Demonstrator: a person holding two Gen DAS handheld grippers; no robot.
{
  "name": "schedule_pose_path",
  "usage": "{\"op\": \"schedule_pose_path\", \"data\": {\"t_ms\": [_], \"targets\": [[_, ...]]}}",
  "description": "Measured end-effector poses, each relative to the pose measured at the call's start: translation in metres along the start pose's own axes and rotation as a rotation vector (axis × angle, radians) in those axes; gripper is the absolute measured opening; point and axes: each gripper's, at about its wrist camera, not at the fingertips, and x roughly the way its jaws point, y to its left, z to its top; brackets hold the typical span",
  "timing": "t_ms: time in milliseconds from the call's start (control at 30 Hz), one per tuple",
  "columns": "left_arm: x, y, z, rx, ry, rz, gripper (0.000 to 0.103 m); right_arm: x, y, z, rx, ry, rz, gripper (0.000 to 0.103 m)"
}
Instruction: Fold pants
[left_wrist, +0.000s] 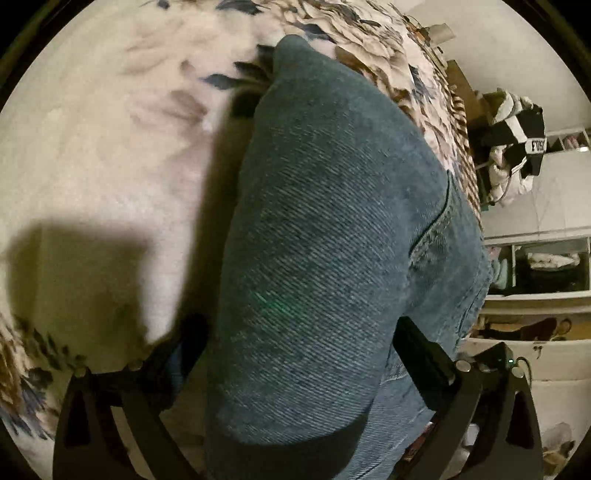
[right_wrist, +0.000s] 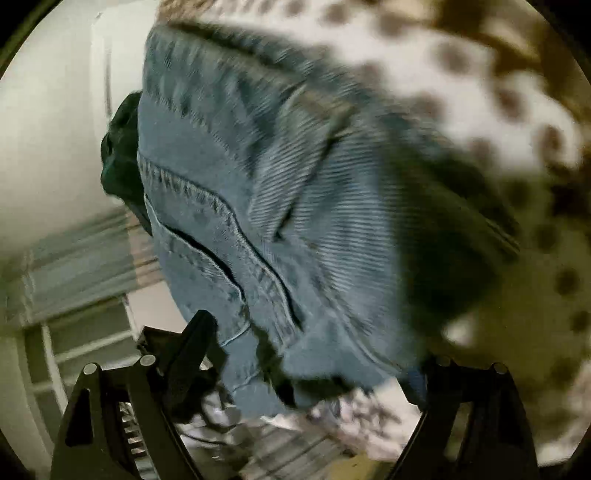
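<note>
Blue denim pants (left_wrist: 325, 229) fill the middle of the left wrist view, hanging or draped from my left gripper (left_wrist: 295, 332) over a leaf-patterned bedspread (left_wrist: 110, 155). The cloth runs between both black fingers, so the left gripper is shut on the pants. In the right wrist view the same pants (right_wrist: 280, 206) show a pocket seam and stitched waistband. My right gripper (right_wrist: 314, 354) is shut on the denim, which bunches between its fingers. That view is blurred by motion.
A chair with striped black-and-white clothing (left_wrist: 517, 147) stands right of the bed. White shelving (left_wrist: 539, 266) with items lies beyond it. A white wall and shelf unit (right_wrist: 74, 295) show at the left of the right wrist view.
</note>
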Motion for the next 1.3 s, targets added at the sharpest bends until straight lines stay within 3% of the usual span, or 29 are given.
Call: {"op": "schedule_pose_path", "data": {"t_ms": [133,267,300,367,467,533,567,633,733,867,1133,1233,1300], "targets": [[-0.001,0.002,0.000,0.004,0.003,-0.009,0.103,0.011,-0.001,-0.001,-0.003,-0.037,0.032,0.093],[-0.001,0.003,0.001,-0.021,-0.006,-0.038,0.103,0.004,0.026,-0.007,-0.066,-0.040,0.197,0.090],[-0.001,0.005,0.000,-0.022,-0.007,-0.042,0.103,0.005,0.034,-0.008,-0.119,-0.045,0.150,0.089],[-0.001,0.005,-0.001,-0.016,-0.005,-0.038,0.103,0.019,0.036,-0.006,-0.190,-0.031,-0.044,0.089],[0.001,0.005,0.001,-0.028,-0.005,-0.043,0.103,0.031,0.021,-0.004,-0.134,-0.034,-0.035,0.079],[0.001,0.004,0.001,-0.032,-0.004,-0.051,0.103,0.031,0.022,-0.006,-0.120,-0.046,-0.039,0.059],[0.000,0.004,0.001,-0.031,-0.012,-0.066,0.102,0.031,0.023,-0.009,-0.120,-0.056,-0.040,0.055],[-0.005,-0.001,-0.001,-0.014,-0.036,-0.106,0.086,0.031,0.027,-0.017,-0.124,-0.070,-0.038,0.042],[-0.015,-0.002,-0.006,0.010,-0.058,-0.122,0.056,0.029,0.043,-0.026,-0.168,-0.096,-0.078,0.035],[-0.035,-0.005,-0.015,0.015,-0.101,-0.145,0.040,0.028,0.068,-0.029,-0.203,-0.095,-0.102,0.030],[-0.094,-0.039,-0.014,0.082,-0.174,-0.200,0.029,-0.005,0.138,-0.039,-0.316,-0.088,-0.070,0.028],[-0.112,-0.045,0.003,0.106,-0.183,-0.225,0.029,-0.021,0.162,-0.031,-0.355,-0.093,-0.068,0.028],[-0.111,-0.034,0.019,0.098,-0.174,-0.204,0.029,-0.017,0.170,-0.025,-0.338,-0.077,-0.074,0.028]]}}
